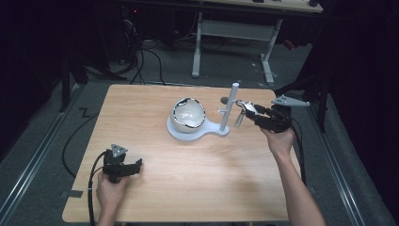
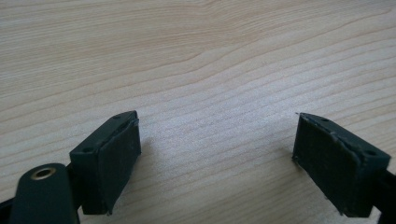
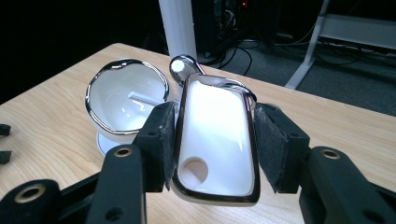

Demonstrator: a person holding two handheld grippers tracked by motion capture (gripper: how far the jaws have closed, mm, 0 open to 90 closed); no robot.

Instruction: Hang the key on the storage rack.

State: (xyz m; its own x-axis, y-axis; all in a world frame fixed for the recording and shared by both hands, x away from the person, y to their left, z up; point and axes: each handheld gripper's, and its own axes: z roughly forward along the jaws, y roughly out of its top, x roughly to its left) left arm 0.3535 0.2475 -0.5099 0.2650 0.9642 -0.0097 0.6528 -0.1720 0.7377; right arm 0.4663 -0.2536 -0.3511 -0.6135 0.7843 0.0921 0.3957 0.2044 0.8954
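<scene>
The right tongs [image 3: 215,154] are clamped on a white, chrome-rimmed handset [image 3: 215,140]; both pads press its long edges. In the high view the right tongs [image 1: 245,113] hold the handset [image 1: 240,117] at centre right of the frame, just beside the white post [image 1: 229,107] of a stand. The stand's base [image 1: 197,133] carries a white, chrome-rimmed bowl-shaped cradle [image 1: 188,115], tilted with its opening facing up and to the right of the frame. In the right gripper view the cradle [image 3: 126,100] sits at upper left, behind the handset, with a chrome knob [image 3: 181,67] showing just above the handset's top edge.

The left tongs [image 2: 217,158] stand open over bare table [image 2: 196,60], with nothing between the pads. In the high view they rest at the lower left [image 1: 134,165], well apart from the stand.

Judged step: hanging or seating the handset on the stand.

Risks from this position:
- Slip. The chrome rim is smooth and the grip lies on the narrow edges only; a twist of the wrist could let the handset rotate or drop onto the table.
- Collision. The handset is close to the post. A sideways approach could strike it and push the light stand across the table, since the left tongs do not steady it.
- Misalignment. Whether the handset's round hole [image 3: 195,170] lines up with any peg cannot be told; releasing too soon could let it fall.
</scene>
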